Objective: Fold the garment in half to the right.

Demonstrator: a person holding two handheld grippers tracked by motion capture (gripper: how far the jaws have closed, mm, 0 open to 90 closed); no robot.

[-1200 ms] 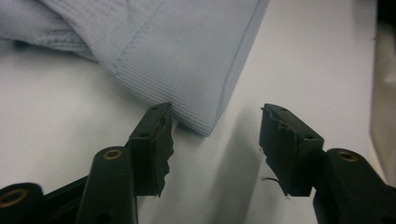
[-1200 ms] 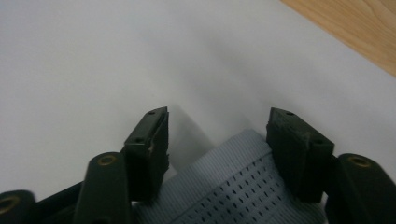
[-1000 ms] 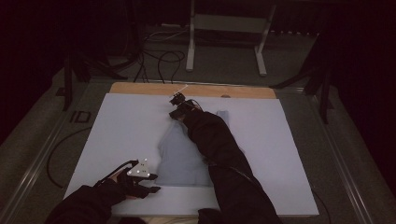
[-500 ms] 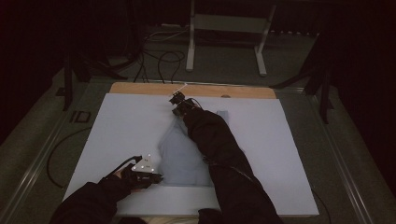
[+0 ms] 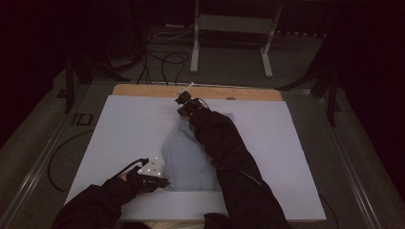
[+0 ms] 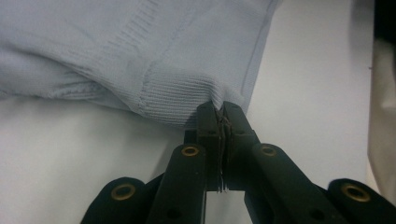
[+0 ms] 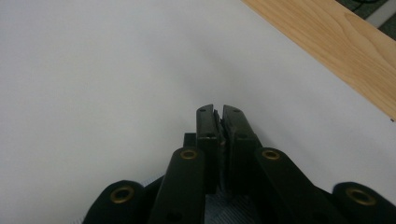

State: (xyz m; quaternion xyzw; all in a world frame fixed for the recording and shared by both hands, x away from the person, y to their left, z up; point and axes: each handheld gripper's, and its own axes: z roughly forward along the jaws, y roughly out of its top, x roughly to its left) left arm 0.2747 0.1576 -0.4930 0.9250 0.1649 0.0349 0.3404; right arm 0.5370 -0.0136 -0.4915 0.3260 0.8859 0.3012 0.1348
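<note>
Pale-blue knitted garment (image 5: 191,157) lies mid-worktop (image 5: 124,124).
My left tool (image 6: 220,108) pinches its ribbed hem at the near edge; my right tool (image 7: 218,110), jaws closed, holds its far end.

sweater (image 6: 140,56): pale blue, ribbed | sheet (image 5: 129,129): white, perhaps | claws: black

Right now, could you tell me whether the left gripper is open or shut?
Shut: the left gripper has its jaws pinched together on the ribbed hem of the pale blue sweater.
</note>
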